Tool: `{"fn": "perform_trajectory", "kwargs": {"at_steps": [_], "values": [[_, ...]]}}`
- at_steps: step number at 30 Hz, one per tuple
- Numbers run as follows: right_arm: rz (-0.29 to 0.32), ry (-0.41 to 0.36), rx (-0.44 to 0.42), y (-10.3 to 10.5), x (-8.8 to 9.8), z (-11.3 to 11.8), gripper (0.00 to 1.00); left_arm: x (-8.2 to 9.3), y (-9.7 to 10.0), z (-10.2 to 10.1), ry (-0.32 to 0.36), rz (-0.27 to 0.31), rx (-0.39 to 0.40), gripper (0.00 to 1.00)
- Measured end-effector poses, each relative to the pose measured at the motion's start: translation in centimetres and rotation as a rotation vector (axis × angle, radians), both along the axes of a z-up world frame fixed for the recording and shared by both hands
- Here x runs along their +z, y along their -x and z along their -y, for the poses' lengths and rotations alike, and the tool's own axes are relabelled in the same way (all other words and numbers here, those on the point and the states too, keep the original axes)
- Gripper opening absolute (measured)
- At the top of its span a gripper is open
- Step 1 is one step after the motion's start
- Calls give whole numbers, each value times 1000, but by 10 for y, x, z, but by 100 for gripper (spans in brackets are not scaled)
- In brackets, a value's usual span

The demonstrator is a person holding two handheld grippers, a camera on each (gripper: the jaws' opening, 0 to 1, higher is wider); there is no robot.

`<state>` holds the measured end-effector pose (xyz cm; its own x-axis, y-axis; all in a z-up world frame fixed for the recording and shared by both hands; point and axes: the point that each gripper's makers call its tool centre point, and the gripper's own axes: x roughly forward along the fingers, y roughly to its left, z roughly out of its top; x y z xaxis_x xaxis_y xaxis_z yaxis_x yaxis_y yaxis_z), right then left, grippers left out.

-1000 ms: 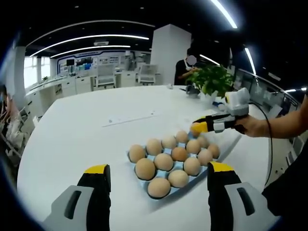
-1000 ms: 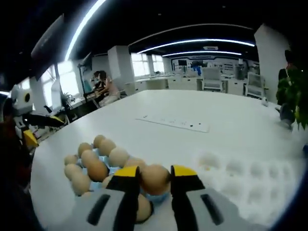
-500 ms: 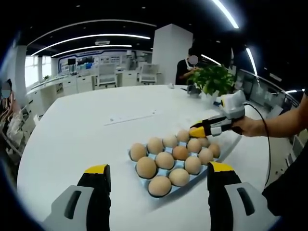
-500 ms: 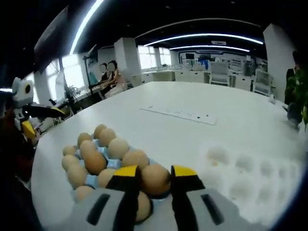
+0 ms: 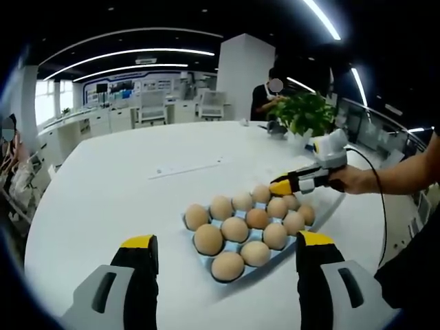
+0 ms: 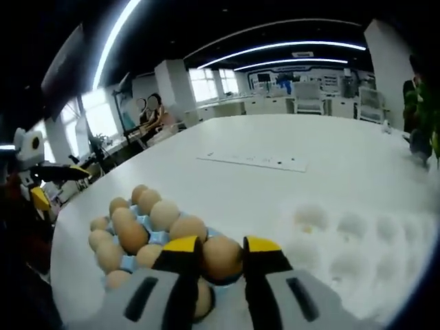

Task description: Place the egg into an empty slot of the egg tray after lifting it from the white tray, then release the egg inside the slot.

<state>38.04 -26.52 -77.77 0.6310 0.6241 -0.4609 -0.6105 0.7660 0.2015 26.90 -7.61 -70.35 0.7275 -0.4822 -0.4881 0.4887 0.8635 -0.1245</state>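
In the right gripper view, the right gripper is clenching a brown egg between its yellow-tipped jaws, holding it just over the near edge of the blue egg tray, which is carrying other eggs. To the right of it, the white tray is lying on the white worktop, its round hollows showing faintly. At the far left edge of this view the left gripper is showing small, with a flat white strip lying farther off on the worktop.

The left gripper view is looking at the same egg tray from the other side, so the rows of eggs are lying in full sight between its own jaws. Here the left gripper is standing released, its jaws wide apart with nothing between them, hovering over the worktop short of the tray. The right gripper is coming in from the right at the tray's far end, held by a hand; the egg it is gripping is too small to make out here. A potted plant is standing beyond, and a person is behind it.
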Motion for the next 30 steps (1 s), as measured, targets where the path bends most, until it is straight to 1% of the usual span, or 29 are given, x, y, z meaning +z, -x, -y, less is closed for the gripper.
{"fn": "perform_trajectory", "kwargs": {"at_steps": [5, 9, 11, 12, 13, 16, 17, 18, 19, 20, 21, 22, 23, 24, 25, 26, 27, 28, 29, 30], "values": [[6, -19, -5, 0, -1, 1, 25, 1, 0, 0, -3, 5, -1, 82], [41, -25, 6, 1, 2, 0, 26, 2, 1, 0, -17, 18, -9, 82], [53, -36, 0, 1, 3, 2, 28, 3, 2, 0, -18, 22, -16, 82], [69, -37, 5, 1, 4, 2, 29, 3, 3, 0, -21, 24, -17, 83], [75, -37, 8, 1, 5, 3, 34, 3, 3, 0, -28, 29, -16, 83], [139, -74, 33, 4, 17, -2, 43, 3, 3, 0, -41, 44, -27, 84], [181, -114, 41, 6, 28, -5, 47, 4, 3, 0, -44, 50, -35, 84], [205, -129, 40, 6, 34, -6, 54, 4, 3, 2, -46, 53, -43, 84], [240, -141, 44, 6, 40, -7, 67, 4, 3, 3, -47, 56, -48, 84], [294, -168, 32, 4, 50, -6, 81, 4, 4, 4, -47, 59, -56, 83], [317, -195, 29, 5, 56, -7, 93, 5, 4, 6, -45, 60, -61, 83], [328, -222, 29, 8, 61, -7, 99, 5, 4, 7, -42, 63, -66, 83], [269, -216, 61, 16, 54, -9, 97, 5, 4, 8, -41, 66, -69, 83], [254, -202, 71, 19, 51, -8, 98, 6, 3, 9, -40, 73, -73, 82], [261, -197, 69, 18, 51, -8, 100, 8, 2, 9, -32, 84, -71, 80], [266, -178, 88, 23, 50, -8, 100, 11, 1, 10, -10, 96, -67, 80], [258, -174, 99, 28, 49, -9, 100, 13, 1, 10, 1, 104, -67, 80], [258, -176, 109, 32, 51, -9, 100, 16, 1, 10, 15, 114, -66, 80], [265, -188, 118, 38, 56, -9, 100, 22, 0, 11, 33, 138, -68, 82], [270, -197, 119, 42, 59, -9, 100, 24, 0, 12, 33, 149, -73, 84]]}}
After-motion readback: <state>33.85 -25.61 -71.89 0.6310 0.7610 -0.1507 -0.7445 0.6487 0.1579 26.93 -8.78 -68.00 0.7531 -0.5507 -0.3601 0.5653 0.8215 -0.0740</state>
